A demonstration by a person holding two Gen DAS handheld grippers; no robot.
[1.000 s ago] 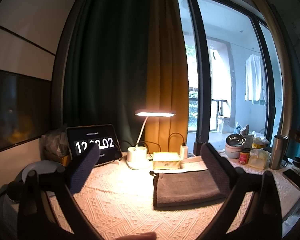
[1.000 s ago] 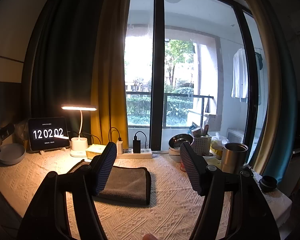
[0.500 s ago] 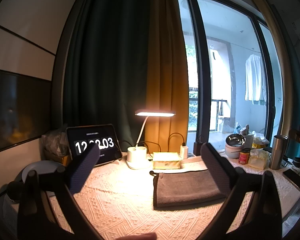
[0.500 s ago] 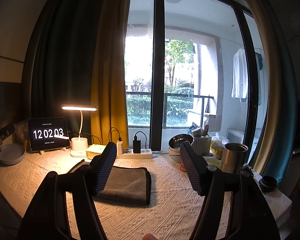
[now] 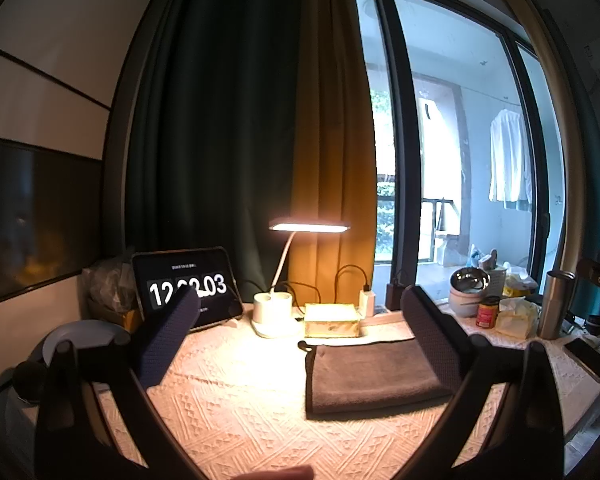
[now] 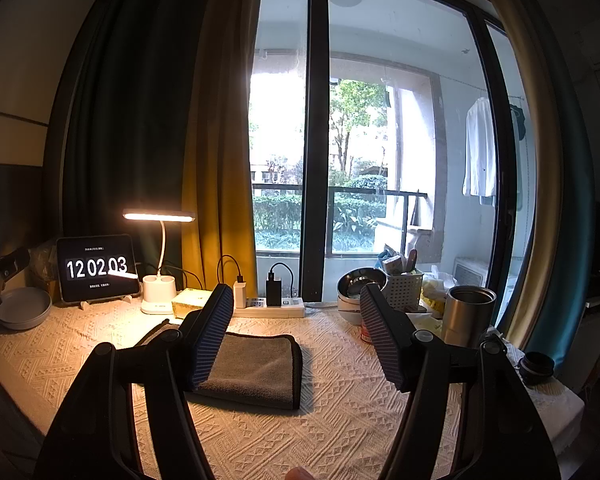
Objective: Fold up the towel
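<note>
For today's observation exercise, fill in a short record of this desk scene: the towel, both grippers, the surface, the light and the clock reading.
towel: grey towel, folded, lying flat on the tablecloth
left gripper: open, above the table, holding nothing
right gripper: open, above the table, holding nothing
surface: cream patterned tablecloth
light: desk lamp switched on, behind the towel
clock: tablet showing 12 02 03

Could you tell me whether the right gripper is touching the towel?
Apart: in the left wrist view the towel lies flat, nothing gripping it; the right gripper hangs open.
</note>
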